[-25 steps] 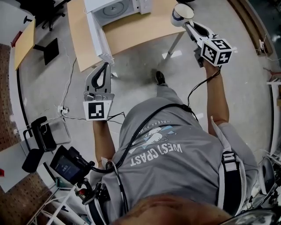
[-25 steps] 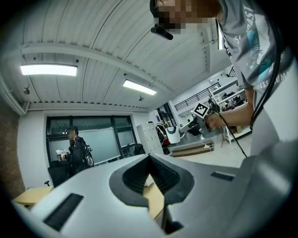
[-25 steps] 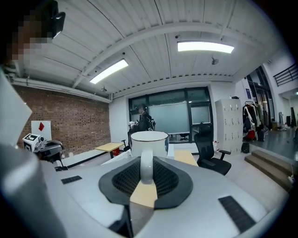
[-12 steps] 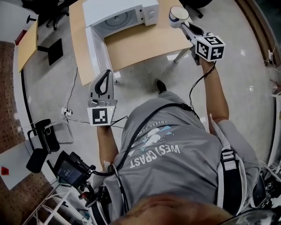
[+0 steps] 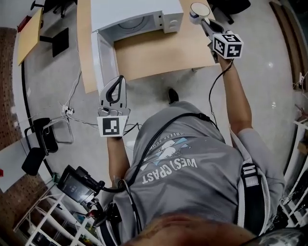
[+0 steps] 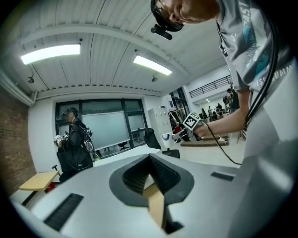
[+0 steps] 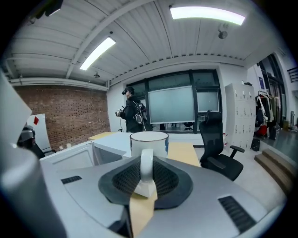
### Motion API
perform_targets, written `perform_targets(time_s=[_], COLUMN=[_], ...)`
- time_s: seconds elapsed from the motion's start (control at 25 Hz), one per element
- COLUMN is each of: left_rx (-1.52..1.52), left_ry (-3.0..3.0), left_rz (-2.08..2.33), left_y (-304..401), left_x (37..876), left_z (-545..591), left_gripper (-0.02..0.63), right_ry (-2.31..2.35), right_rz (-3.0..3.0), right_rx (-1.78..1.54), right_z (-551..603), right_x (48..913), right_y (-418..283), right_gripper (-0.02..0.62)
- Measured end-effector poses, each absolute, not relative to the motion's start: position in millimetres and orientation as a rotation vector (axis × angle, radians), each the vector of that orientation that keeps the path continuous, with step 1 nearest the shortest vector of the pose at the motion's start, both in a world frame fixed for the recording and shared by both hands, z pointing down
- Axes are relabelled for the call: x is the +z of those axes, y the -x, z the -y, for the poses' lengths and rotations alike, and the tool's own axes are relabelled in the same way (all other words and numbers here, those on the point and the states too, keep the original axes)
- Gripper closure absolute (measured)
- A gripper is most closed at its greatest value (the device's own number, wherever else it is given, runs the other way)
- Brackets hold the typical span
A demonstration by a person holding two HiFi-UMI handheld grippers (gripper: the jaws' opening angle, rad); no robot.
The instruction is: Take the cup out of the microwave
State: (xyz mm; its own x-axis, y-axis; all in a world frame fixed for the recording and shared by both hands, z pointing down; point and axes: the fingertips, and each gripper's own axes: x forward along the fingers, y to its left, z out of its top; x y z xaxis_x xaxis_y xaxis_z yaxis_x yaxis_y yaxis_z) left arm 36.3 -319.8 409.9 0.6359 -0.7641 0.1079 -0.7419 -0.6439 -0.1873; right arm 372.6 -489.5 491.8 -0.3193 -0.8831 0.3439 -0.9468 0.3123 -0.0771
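Observation:
The white cup with a blue mark hangs upright over the wooden table's far right part, just right of the white microwave. My right gripper is shut on the cup's handle. In the right gripper view the handle sits between the pads, with the cup just past my right gripper. The microwave's door stands open to the left. My left gripper is shut and empty, level with the table's near edge by the door. In the left gripper view its tips meet.
A black office chair stands beyond the table's right side. A person in black stands at the far windows. A second wooden table and a black chair are at the left, with cables on the floor.
Both grippers have moved toward the table. The cup, which was off the table's right edge, now hangs over its top beside the microwave. The left gripper has come up near the open door.

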Motion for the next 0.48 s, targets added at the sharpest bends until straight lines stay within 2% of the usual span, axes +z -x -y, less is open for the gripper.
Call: perform_targets(time_s=[0.16,0.32,0.48], left_rx=[-0.505,-0.580,-0.640], left_ry=[2.675,2.696,2.693], left_rz=[-1.240,-1.246,-1.272], left_y=[-46.9,-45.2,-29.2], left_x=[440.3,435.5,455.5], left_z=[385.6,379.1,432.7], left_gripper=[0.563,0.563,0.563], right_ry=[-1.651,-1.658,-1.623], right_rz=[2.338,2.283,2.229], right_rx=[0.459,0.473,0.505], right_z=[588.9,610.2,693.2], right_x=[534.8,556.2,619.6], right_y=[-396.7,-413.3,-404.2], right_gripper=[0.522,0.522,0.522])
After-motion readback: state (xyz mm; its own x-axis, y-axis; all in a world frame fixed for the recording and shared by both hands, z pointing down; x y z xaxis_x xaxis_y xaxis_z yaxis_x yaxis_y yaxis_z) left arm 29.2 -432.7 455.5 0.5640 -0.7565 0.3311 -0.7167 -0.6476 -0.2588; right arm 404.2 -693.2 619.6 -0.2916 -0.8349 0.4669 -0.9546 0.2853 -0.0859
